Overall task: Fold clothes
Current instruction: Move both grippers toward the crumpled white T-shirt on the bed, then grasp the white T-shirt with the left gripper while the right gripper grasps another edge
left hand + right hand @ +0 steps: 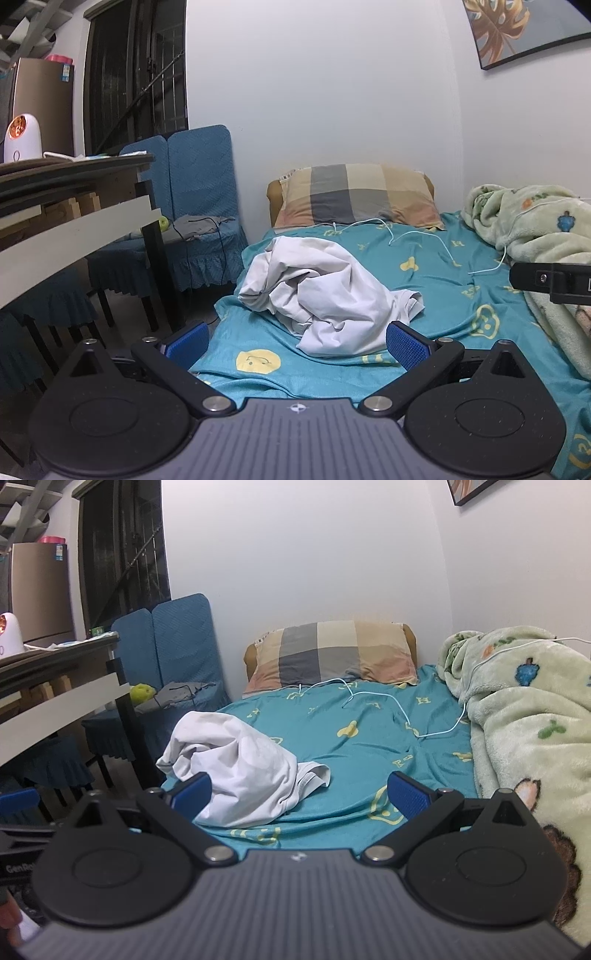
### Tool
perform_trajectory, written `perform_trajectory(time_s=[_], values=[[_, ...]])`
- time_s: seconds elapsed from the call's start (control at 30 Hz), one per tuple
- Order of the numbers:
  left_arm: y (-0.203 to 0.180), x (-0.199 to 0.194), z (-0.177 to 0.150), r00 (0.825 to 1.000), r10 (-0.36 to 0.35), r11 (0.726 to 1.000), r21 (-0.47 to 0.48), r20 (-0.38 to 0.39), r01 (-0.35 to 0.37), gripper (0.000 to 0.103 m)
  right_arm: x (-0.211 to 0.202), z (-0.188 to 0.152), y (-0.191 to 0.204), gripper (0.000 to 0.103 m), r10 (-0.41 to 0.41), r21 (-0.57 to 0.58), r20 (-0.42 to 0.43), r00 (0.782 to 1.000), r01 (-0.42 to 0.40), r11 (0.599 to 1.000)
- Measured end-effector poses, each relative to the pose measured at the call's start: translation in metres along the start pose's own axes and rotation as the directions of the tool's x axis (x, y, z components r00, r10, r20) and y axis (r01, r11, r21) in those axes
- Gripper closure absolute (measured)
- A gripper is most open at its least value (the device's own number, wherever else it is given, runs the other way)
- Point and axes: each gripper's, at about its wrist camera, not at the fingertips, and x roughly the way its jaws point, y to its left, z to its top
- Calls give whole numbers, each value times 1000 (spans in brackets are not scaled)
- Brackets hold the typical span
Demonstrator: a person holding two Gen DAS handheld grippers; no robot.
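A crumpled white garment lies in a heap on the teal bedsheet, near the bed's left edge. My left gripper is open and empty, hovering just in front of the heap. In the right wrist view the same garment lies ahead to the left on the sheet. My right gripper is open and empty, above the sheet, its left blue pad close to the heap. Part of the right gripper's body shows at the right edge of the left wrist view.
A checked pillow lies at the bed's head. A white cable trails across the sheet. A pale green blanket is piled along the right side. Blue-covered chairs and a table stand left of the bed.
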Motion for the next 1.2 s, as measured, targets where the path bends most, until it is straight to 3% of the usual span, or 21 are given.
perform_trajectory(time_s=[0.17, 0.4, 0.7, 0.83, 0.97, 1.1, 1.2], values=[[-14, 15, 4, 993, -111, 994, 23, -28, 111, 0, -8, 1, -7, 0, -23, 26, 40, 999, 22, 999], [-55, 94, 10, 972, -167, 986, -18, -163, 166, 0, -19, 3, -18, 0, -97, 56, 85, 992, 92, 994], [-107, 209, -10, 950, -123, 991, 14, -286, 132, 3, -13, -1, -30, 0, -116, 120, 41, 992, 110, 987], [-113, 242, -26, 939, -97, 995, -5, -330, 102, 3, -10, -3, -39, 0, -154, 167, 36, 987, 146, 975], [-110, 271, -34, 919, -126, 992, -61, -375, 111, 7, -5, -4, -43, 0, -172, 182, 29, 985, 164, 970], [-106, 291, -36, 918, -114, 992, -89, -380, 86, 15, 3, -7, -42, 0, -172, 169, 8, 985, 169, 971], [-108, 301, -35, 913, -108, 993, -79, -393, 83, 28, 8, -7, -43, 0, -172, 160, 1, 985, 170, 972]])
